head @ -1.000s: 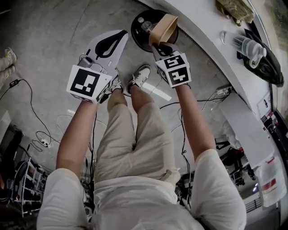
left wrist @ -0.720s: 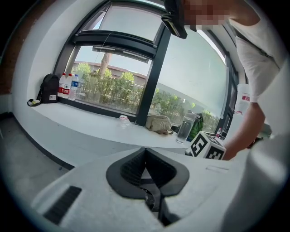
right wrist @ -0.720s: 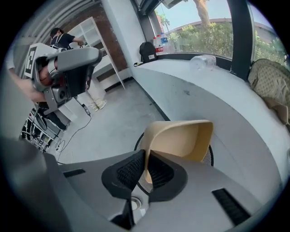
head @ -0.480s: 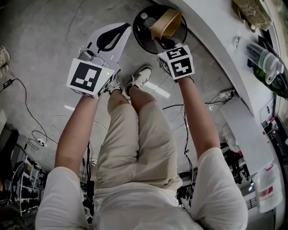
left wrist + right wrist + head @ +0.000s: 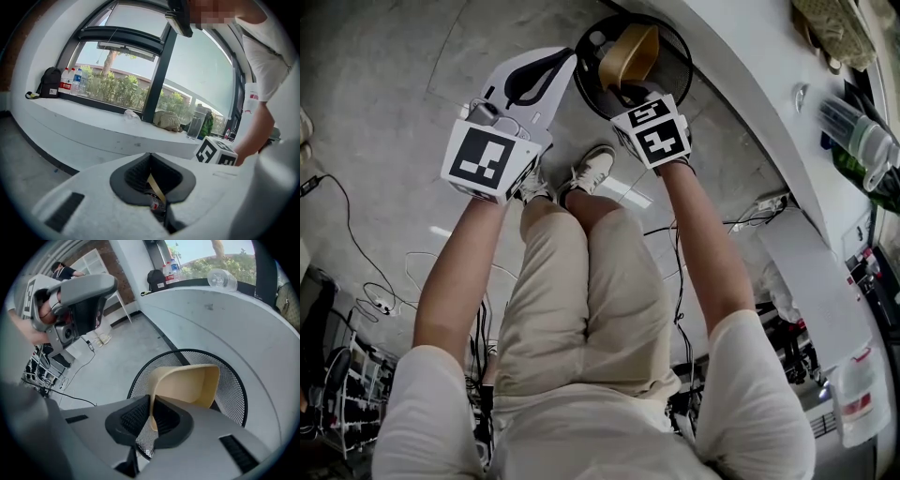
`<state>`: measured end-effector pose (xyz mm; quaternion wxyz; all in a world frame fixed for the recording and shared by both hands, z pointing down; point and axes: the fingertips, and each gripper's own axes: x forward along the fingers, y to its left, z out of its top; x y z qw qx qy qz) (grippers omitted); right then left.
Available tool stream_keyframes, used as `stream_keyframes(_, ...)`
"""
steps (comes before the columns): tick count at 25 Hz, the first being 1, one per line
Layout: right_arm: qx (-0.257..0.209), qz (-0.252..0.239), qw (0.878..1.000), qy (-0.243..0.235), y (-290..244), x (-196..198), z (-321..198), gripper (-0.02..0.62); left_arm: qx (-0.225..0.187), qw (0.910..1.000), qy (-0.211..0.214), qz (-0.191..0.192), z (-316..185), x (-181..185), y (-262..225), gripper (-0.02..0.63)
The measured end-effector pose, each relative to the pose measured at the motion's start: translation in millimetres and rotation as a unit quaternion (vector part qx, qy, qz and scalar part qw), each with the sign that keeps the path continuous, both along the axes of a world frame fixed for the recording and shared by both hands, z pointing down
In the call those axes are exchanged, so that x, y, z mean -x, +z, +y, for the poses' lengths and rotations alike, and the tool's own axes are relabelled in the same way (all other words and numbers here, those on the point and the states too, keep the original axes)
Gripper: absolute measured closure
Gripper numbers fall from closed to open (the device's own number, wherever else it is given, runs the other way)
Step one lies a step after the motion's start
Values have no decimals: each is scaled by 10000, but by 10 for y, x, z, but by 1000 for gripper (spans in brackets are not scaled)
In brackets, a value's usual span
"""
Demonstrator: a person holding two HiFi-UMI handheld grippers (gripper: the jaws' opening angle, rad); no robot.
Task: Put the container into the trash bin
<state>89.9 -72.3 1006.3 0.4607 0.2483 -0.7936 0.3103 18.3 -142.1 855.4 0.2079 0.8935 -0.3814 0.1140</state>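
Note:
A tan, open-topped container (image 5: 630, 54) hangs tilted over the mouth of a round black mesh trash bin (image 5: 581, 67) on the floor. My right gripper (image 5: 628, 92) is shut on the container's near wall. In the right gripper view that thin wall (image 5: 151, 404) is pinched between the black pads, and the container (image 5: 187, 383) hangs in front of the bin's mesh (image 5: 232, 397). My left gripper (image 5: 564, 58) floats just left of the bin with its jaw tips together and nothing gripped. In its own view the left gripper (image 5: 150, 155) points at the ledge.
A curved white ledge (image 5: 741, 84) runs right behind the bin and carries bottles, a cup and a backpack (image 5: 49, 82). The person's shoes (image 5: 592, 167) stand just short of the bin. Cables (image 5: 356, 244) trail over the concrete floor at left.
Both grippers have come down towards the floor. The container has moved from the bin's near rim to over the middle of its mouth, still gripped.

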Motion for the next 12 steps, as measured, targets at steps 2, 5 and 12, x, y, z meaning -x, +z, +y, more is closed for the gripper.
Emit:
stream_keyframes(2, 117, 62, 9999, 67, 106, -28, -40, 571, -16, 10000, 7, -7, -15, 8, 67, 591)
stream_keyframes(5, 262, 169, 9995, 58, 269, -45, -56, 571, -29, 10000, -5, -13, -32, 22, 157, 591)
stream_keyframes(12, 505, 270, 9984, -26, 514, -45, -29, 569, -34, 10000, 9, 14, -18, 18, 290, 591)
